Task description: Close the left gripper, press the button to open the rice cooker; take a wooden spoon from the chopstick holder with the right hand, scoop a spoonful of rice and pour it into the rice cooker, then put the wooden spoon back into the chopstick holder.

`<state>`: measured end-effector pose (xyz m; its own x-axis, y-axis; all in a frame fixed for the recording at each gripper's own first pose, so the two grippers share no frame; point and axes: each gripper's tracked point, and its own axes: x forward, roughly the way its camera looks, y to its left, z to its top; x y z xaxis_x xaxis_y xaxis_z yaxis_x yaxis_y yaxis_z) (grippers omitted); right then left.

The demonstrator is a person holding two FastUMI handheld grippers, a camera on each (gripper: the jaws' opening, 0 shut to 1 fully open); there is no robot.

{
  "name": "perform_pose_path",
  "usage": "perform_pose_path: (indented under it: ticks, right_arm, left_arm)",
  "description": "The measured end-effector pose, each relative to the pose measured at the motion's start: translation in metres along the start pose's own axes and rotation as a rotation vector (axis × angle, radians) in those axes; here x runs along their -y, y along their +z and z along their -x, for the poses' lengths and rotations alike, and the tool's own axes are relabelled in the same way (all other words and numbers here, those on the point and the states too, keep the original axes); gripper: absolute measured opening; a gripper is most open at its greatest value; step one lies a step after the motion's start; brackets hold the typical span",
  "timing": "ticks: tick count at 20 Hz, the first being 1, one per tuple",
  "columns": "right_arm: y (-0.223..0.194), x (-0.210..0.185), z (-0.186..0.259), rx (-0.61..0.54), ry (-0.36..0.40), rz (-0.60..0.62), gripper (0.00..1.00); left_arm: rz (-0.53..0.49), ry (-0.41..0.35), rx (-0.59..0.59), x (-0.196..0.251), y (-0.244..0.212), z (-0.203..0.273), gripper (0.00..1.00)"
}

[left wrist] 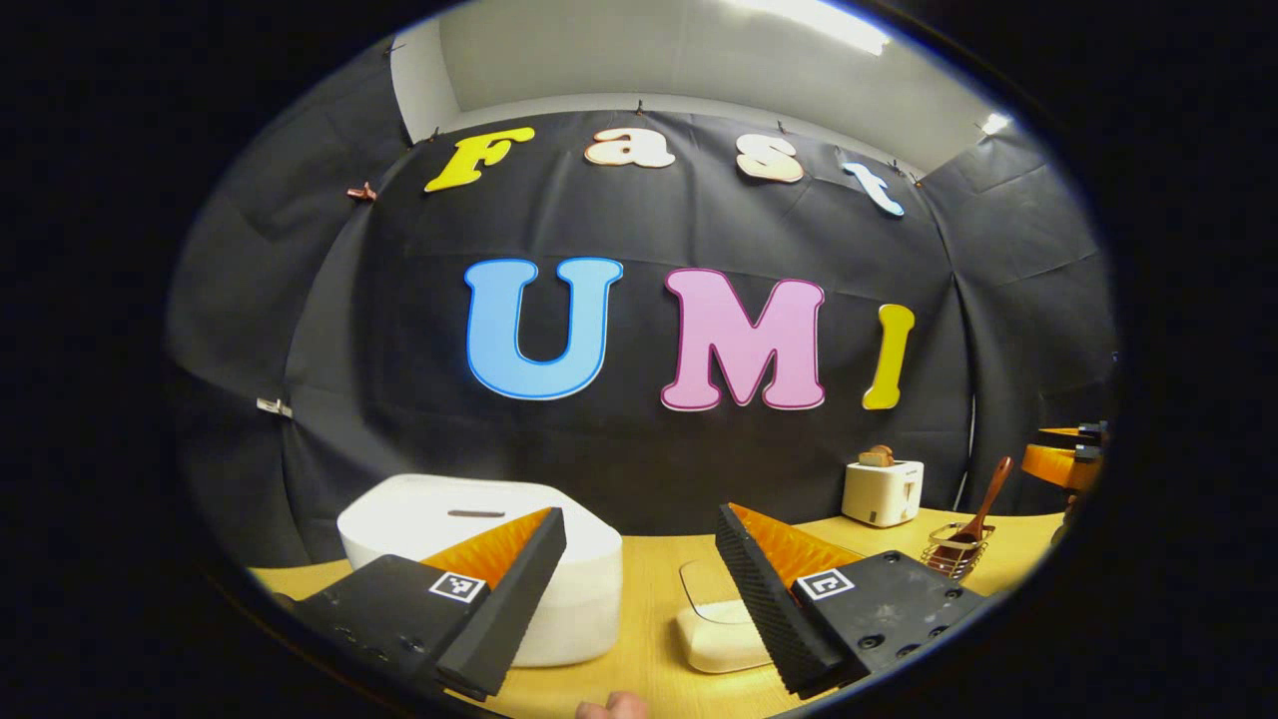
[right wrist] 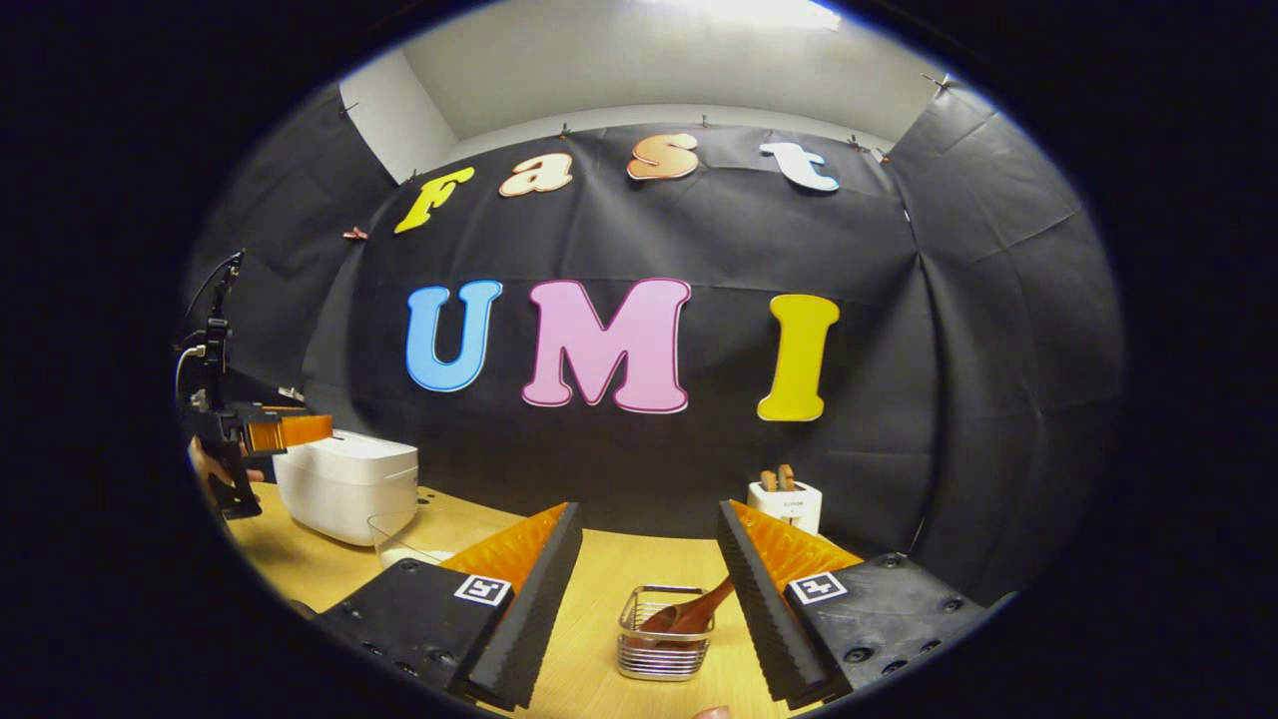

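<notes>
step 1: shut left gripper [left wrist: 639,559], wide open, empty | push button on rice cooker [left wrist: 479,559] lid | right gripper [right wrist: 649,554] open, empty

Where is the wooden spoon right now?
The wooden spoon stands in the wire chopstick holder on the table, between the right tool's open fingers in the right gripper view, with the toaster behind.

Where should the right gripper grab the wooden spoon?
Grab the wooden spoon by its handle, the bare part leaning up out of the chopstick holder. Its bowl sits down inside the wire walls. Probably come from above with the right gripper, whose jaws are open.
</notes>
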<state>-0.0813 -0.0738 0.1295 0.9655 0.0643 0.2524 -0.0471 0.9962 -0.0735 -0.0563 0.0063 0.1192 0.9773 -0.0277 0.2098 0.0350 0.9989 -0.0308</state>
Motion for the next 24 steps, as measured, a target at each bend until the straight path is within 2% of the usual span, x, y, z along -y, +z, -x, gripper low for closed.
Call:
perform_pose_path:
  ticks: [5,12,16,22,24]
  right_arm:
    - [-0.021,-0.032,-0.004,-0.016,0.056,-0.021,0.88]
    - [-0.057,-0.064,-0.006,-0.031,0.085,-0.025,0.88]
    - [-0.082,-0.074,-0.009,-0.079,0.095,0.005,0.88]
    - [-0.093,-0.074,-0.011,-0.1,0.095,-0.03,0.88]
    - [-0.093,-0.071,-0.01,-0.101,0.091,-0.053,0.88]
  left_arm:
    - [-0.028,-0.027,-0.008,0.013,-0.035,0.021,0.97]
    - [0.038,-0.043,-0.031,0.019,-0.067,0.029,0.97]
    - [0.029,-0.021,-0.052,0.014,-0.08,0.027,0.99]
    - [-0.037,0.002,-0.025,0.018,-0.075,0.028,0.98]
    - [-0.048,-0.02,-0.034,0.025,-0.08,0.026,0.99]
